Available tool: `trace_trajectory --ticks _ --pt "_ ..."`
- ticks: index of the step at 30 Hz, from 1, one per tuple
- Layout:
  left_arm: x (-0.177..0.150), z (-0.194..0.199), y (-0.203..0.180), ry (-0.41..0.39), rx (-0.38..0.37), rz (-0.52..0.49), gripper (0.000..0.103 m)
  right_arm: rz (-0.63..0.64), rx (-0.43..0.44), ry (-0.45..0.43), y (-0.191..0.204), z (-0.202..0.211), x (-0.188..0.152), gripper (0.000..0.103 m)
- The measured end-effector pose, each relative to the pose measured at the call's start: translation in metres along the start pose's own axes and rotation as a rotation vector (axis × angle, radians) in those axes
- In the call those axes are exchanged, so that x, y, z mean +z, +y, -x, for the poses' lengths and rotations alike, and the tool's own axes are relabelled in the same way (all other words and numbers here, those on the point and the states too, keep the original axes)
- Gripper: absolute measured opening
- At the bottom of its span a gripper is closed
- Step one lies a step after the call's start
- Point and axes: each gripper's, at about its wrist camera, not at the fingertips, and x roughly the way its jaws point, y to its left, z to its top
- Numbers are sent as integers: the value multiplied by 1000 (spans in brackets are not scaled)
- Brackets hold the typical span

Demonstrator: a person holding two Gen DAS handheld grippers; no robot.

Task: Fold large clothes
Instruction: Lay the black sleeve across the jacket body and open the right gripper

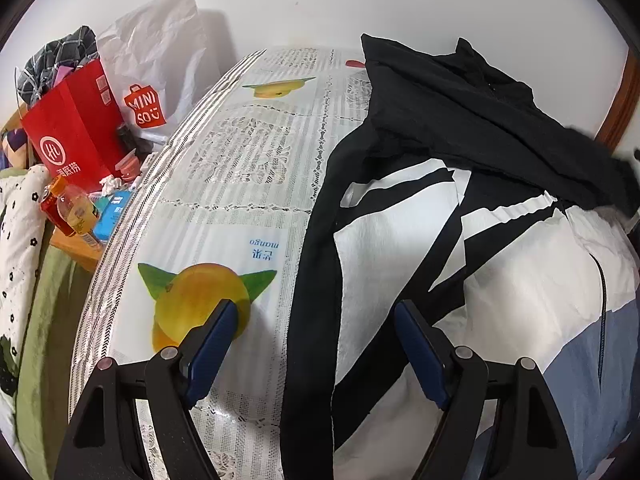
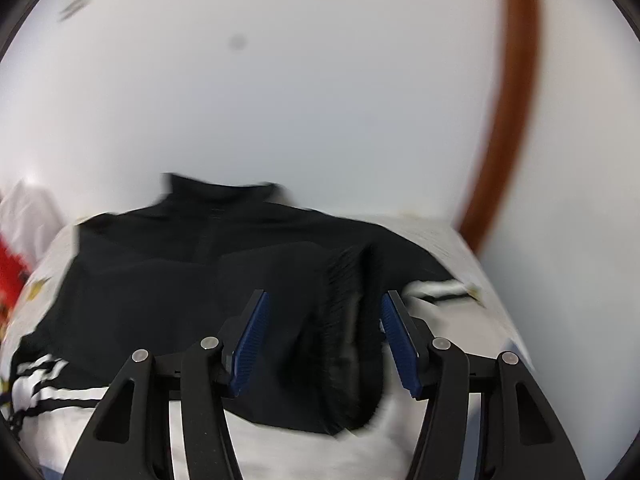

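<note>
Left wrist view first: the left gripper hung wide open, its blue-padded fingers spread far apart and holding nothing. Between and beyond them lay the jacket, a black, white and grey-blue garment spread over the right half of the counter, its black upper part reaching up toward the far edge by the white wall. A black sleeve ran down along the garment's left side, right in the gap between the fingers. The left finger sat over the bare tablecloth, above a printed mango. Past the counter's left edge stood a red paper bag, a white Miniso bag behind it, and a bottle on a low wooden surface.

Over to the right wrist view, which was motion-blurred: the right gripper was open too, fingers well apart and clamped on nothing. The black ribbed cuff of a sleeve lay between them, folded across the jacket's black chest; I could not tell whether either pad touched it. White fabric with black stripes showed toward the near left. A brown wooden trim ran up the wall beyond the counter's far right corner.
</note>
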Motion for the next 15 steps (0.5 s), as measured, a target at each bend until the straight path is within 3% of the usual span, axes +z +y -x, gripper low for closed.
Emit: trace_trajectory --ticks 2,5,15 --pt "0 0 0 0 5 -1 79 -42 1 -1 -22 4 -8 58" --pt "-1 2 -1 1 12 -7 79 -9 5 4 -26 10 -25 58" --pt "-7 15 -5 -16 28 -39 79 217 20 106 42 -41 -69 58"
